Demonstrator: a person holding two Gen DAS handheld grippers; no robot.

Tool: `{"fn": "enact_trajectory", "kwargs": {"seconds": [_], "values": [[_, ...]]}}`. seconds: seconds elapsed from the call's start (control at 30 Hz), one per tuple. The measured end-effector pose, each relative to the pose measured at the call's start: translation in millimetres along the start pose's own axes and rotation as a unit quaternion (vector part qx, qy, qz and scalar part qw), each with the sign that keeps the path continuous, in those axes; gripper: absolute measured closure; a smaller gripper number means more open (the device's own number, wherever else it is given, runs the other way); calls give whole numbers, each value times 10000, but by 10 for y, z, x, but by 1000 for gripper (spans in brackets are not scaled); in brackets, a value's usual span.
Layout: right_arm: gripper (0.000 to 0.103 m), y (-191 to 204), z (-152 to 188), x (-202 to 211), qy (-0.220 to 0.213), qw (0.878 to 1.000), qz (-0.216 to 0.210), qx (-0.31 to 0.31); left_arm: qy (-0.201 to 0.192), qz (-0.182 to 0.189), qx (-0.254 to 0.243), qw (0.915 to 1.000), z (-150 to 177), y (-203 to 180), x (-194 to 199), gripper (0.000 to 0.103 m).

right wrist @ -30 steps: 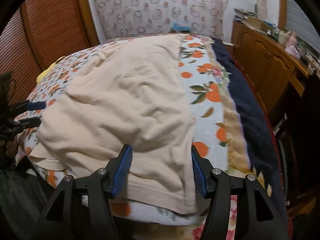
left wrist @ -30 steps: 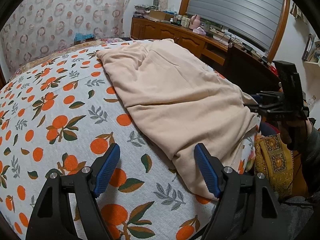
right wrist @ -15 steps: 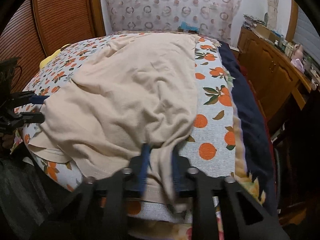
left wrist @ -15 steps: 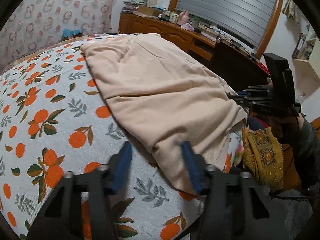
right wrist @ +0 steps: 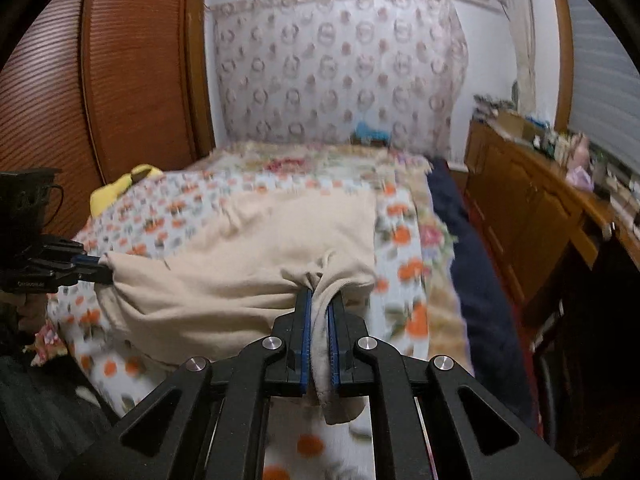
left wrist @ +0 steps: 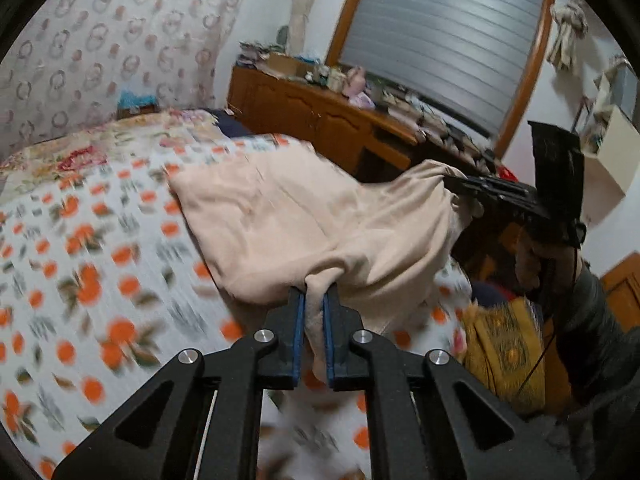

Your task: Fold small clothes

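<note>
Right at the near edge of the bed, the left claw (left wrist: 314, 300) is clenched on a bunched pinch of the beige garment (left wrist: 288, 216), its blue pads pressed tight with a tongue of cloth hanging down between them. The right claw (right wrist: 319, 300) grips the same way, squeezing a gathered fold whose hem droops below the pads. Both pinches sit on the garment's near hem, one at each corner, and the edge strung between the two claws is off the bedspread (left wrist: 80, 264) and sags a little in the middle. From either claw the rest of the cloth runs straight ahead and away, its long axis pointing up the bed toward the patterned headboard (right wrist: 340, 68), and that far part lies on the orange-print cover. Neither hand is nearer: the two claws hold opposite ends of one edge, the right one seen off to the right in the left wrist view, the left one off to the left in the right wrist view. To my eye the coming move is to carry this near edge forward over the far half, so the claws need to travel level and together or the fold will skew. Beyond the bed, to the right claw's right, a wooden dresser (right wrist: 532, 208) stands cluttered under a shuttered window.
</note>
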State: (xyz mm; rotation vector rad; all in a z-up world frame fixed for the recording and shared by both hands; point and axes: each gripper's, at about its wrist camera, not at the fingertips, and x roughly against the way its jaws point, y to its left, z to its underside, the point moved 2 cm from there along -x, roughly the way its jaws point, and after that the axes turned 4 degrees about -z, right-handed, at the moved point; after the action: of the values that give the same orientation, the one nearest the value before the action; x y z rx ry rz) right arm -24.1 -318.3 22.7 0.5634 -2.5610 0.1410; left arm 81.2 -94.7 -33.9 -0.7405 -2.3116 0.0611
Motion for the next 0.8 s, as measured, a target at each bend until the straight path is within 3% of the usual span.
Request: {"fn": "enact_trajectory", "kwargs": {"seconds": [0.13, 0.3, 0.43, 0.67, 0.7, 0.8], "values": [[96, -65, -288, -257, -91, 9999, -18, 46, -73, -196, 87, 9997, -319, 244, -133, 93], [96, -201, -573, -834, 106, 9999, 13, 14, -28, -350, 317, 9989, -638, 629, -405, 93], [95, -314, -683, -1223, 307, 9995, -20, -79, 60, -462, 362, 9983, -769, 831, -671, 93], [95, -485, -803, -1545, 422, 9987, -174, -237, 266, -681, 391, 9966, -787, 1006, -1013, 93], [94, -497, -799, -1547, 402, 9987, -188, -262, 297, -687, 412, 9963, -779, 1028, -1041, 93], [77, -553, -799, -1562, 377, 9987, -74, -325, 355, -677, 423, 9962, -804, 1063, -1063, 88]]}}
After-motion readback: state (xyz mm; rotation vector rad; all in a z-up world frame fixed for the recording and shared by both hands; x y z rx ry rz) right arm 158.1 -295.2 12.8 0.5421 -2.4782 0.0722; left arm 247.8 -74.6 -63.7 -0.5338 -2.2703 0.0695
